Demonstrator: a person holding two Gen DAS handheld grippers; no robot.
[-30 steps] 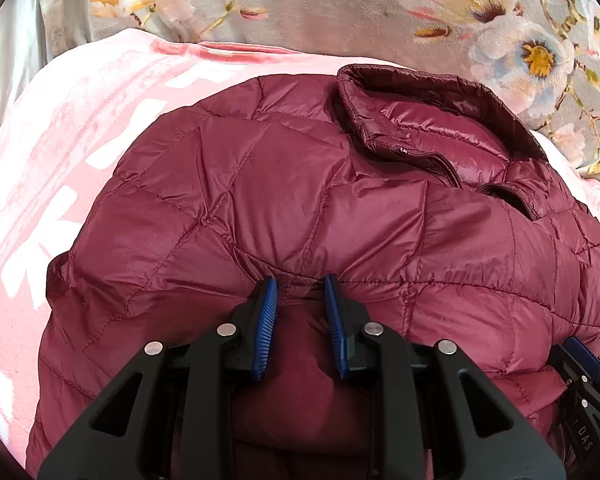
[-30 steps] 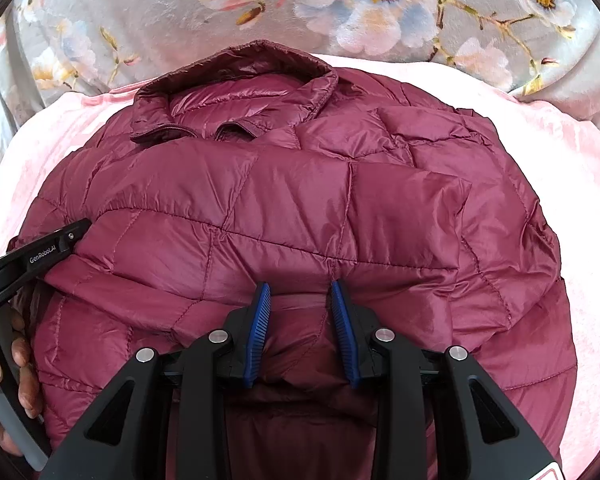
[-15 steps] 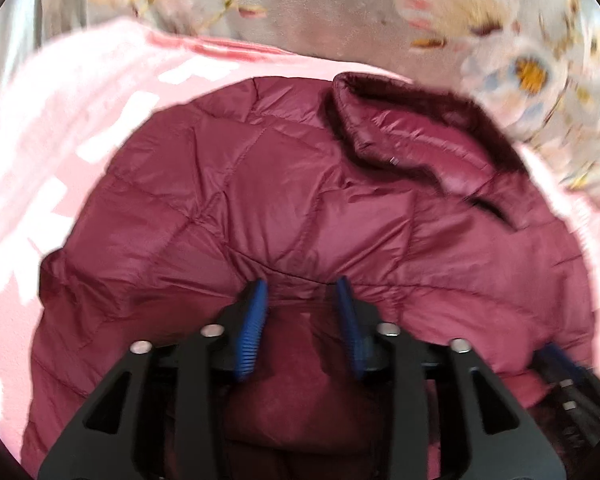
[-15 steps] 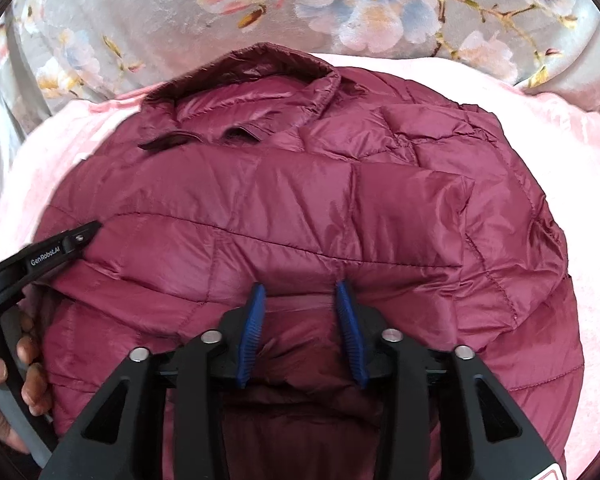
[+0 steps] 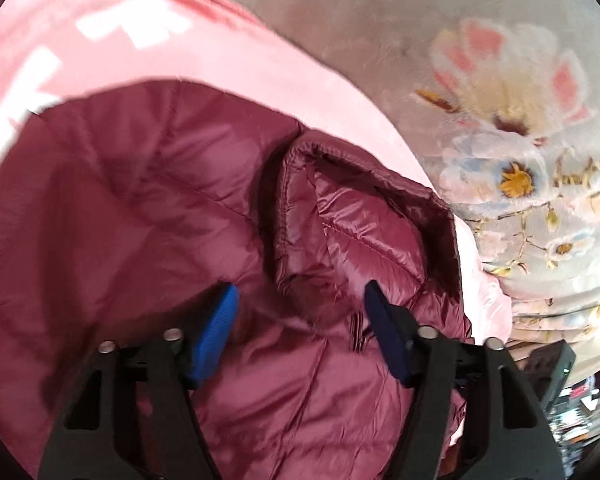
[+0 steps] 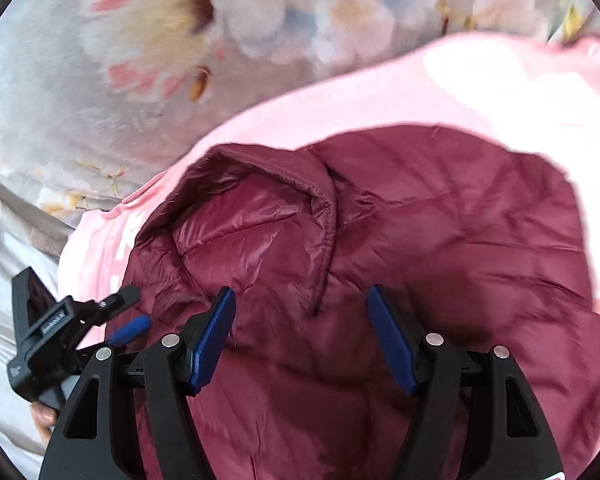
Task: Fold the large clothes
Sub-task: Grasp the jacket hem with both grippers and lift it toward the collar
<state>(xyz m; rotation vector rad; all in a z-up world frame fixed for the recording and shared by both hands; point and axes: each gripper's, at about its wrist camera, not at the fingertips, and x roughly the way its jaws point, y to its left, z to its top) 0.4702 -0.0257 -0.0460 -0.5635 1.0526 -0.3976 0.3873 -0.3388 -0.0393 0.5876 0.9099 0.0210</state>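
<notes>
A maroon quilted puffer jacket (image 5: 140, 208) lies folded on a pink blanket (image 5: 220, 52), collar (image 5: 340, 216) at the far end. My left gripper (image 5: 300, 292) hovers over the jacket near the collar. Its jaws are opening, and the blue pads stand apart from the fabric seen between them. In the right wrist view the same jacket (image 6: 460, 220) and its collar (image 6: 252, 216) fill the middle. My right gripper (image 6: 300, 292) is above them, jaws also opening, with nothing pinched. The left gripper (image 6: 130, 312) shows at the jacket's left edge.
Grey floral bedding (image 5: 500, 120) lies beyond the blanket, also in the right wrist view (image 6: 140, 60). The pink blanket (image 6: 480, 80) surrounds the jacket. A person's hand (image 6: 42, 416) holds the left gripper's handle. Blurred clutter (image 5: 572, 392) sits off the bed's edge at lower right.
Both grippers let go of the folded jacket edge, their jaws widened, and they lifted and swung toward the collar. The jacket now lies released under them.
</notes>
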